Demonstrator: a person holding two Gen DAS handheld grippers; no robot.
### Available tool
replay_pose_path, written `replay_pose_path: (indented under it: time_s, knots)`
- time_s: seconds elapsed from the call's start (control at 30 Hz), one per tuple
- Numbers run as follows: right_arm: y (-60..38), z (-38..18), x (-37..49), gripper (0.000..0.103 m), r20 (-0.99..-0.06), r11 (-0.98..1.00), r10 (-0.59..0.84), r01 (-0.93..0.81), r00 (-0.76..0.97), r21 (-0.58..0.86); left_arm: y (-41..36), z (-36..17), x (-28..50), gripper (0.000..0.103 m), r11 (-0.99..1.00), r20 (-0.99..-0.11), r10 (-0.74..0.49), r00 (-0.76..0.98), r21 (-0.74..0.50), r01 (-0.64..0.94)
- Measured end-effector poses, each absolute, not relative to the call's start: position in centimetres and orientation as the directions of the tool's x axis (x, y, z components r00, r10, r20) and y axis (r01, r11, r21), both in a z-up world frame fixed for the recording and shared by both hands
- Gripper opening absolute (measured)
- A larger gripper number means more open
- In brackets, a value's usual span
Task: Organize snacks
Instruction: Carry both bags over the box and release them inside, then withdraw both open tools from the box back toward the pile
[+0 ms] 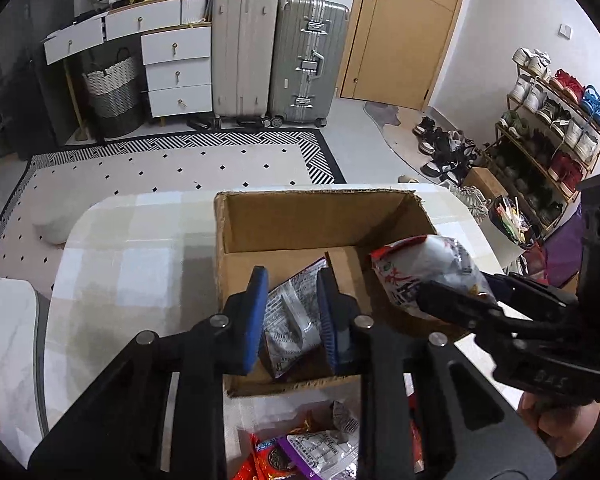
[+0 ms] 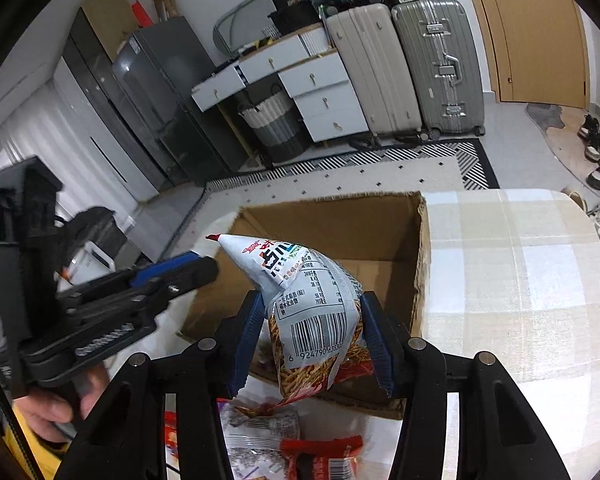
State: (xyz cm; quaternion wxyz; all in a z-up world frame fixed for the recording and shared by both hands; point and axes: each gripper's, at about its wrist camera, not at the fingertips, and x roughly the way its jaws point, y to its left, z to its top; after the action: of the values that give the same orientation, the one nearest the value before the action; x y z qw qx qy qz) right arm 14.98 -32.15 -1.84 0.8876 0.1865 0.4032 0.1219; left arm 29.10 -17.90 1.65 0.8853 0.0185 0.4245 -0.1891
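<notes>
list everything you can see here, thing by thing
cardboard box: one, brown, open, on the table
table: one, pale checked cloth
silver-purple snack packet: one, in left hand-held gripper, over the box
white-red snack bag: one, in right hand-held gripper, over the box
loose snack packets: several, red, purple, silver, on table before the box
suitcases: two standing, cream and silver, by the door
drawer unit: one, white
woven basket: one, white-grey
shoe rack: one, full
left hand-held gripper: shut on packet
right hand-held gripper: shut on bag
</notes>
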Motion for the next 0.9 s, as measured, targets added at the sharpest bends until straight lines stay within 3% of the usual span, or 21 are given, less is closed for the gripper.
replay_pose_path:
  time_s: [0.3, 0.43, 0.6, 0.67, 0.9]
  knots:
    - [-32.7, 0.5, 12.8, 0.052, -0.634, 0.904, 0.342, -0.059, 0.694, 0.423, -15.9, 3.2, 26.1, 0.035, 0.936, -0.751, -0.304, 0.587, -0.118, 0.333]
    - [-32.4, 2.6, 10.4, 0.052, -0.609, 0.904, 0.346, -0.079, 0.714, 0.42, -14.9, 4.8, 23.4, 0.052, 0.941, -0.718, -0.292, 0.632, -0.099, 0.322]
    - [-31.8, 5.3, 6.5, 0.054, -0.571, 0.904, 0.349, -0.108, 0.743, 0.413, -13.7, 7.5, 18.5, 0.066, 0.944, -0.667, -0.296, 0.683, -0.094, 0.317]
    - [-31.4, 6.5, 4.6, 0.06, -0.55, 0.905, 0.349, -0.121, 0.759, 0.408, -13.3, 8.5, 16.4, 0.08, 0.945, -0.644, -0.296, 0.705, -0.091, 0.313]
    - [-30.0, 10.3, -1.8, 0.065, -0.473, 0.912, 0.341, -0.164, 0.813, 0.376, -12.0, 12.6, 8.5, 0.083, 0.952, -0.581, -0.272, 0.767, -0.048, 0.301]
